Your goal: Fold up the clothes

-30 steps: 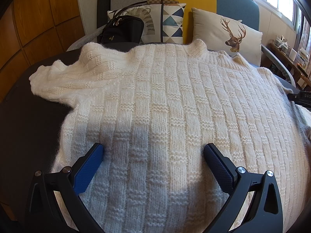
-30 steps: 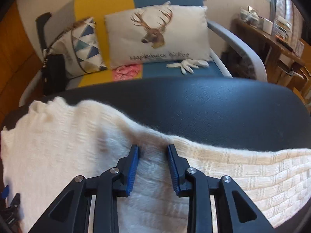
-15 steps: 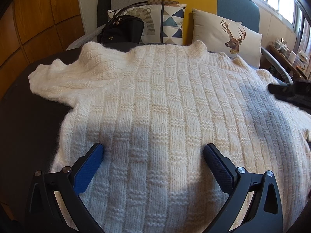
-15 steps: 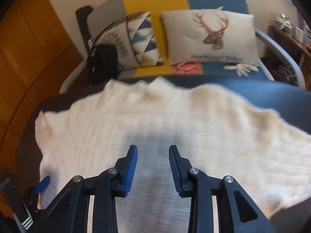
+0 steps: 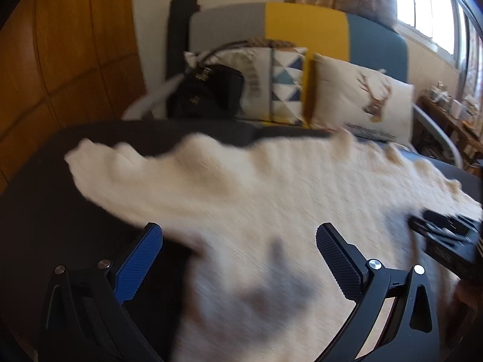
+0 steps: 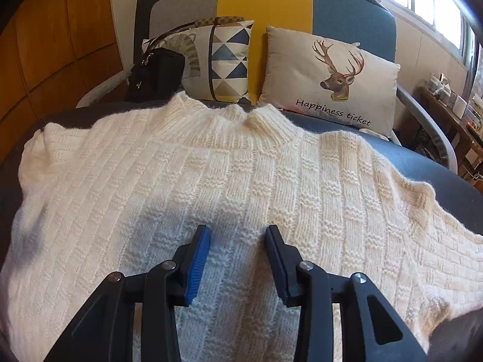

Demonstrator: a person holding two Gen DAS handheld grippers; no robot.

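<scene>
That chunky cream knit sweater (image 6: 241,175) is soft, floppy, stretchy, so with left tongs (image 5: 238,259) wide open and empty and right tongs (image 6: 237,256) opening over bare knit, you'd best pinch a bunched hem or shoulder edge.

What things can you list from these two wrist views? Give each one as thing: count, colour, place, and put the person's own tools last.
sweater: one, cream knit, spread flat on the dark table, collar toward the sofa
table: one, dark, under the sweater
sofa: one, grey, yellow and blue panels, behind the table
deer cushion: one, beige, right on the sofa
triangle cushion: one, white with blue triangles, left of the deer cushion
handbag: one, black, left end of the sofa
left gripper: black with blue pads, jaws wide open, holding nothing, above the sweater
right gripper: black with blue pads, jaws opening, holding nothing, over the sweater's middle
</scene>
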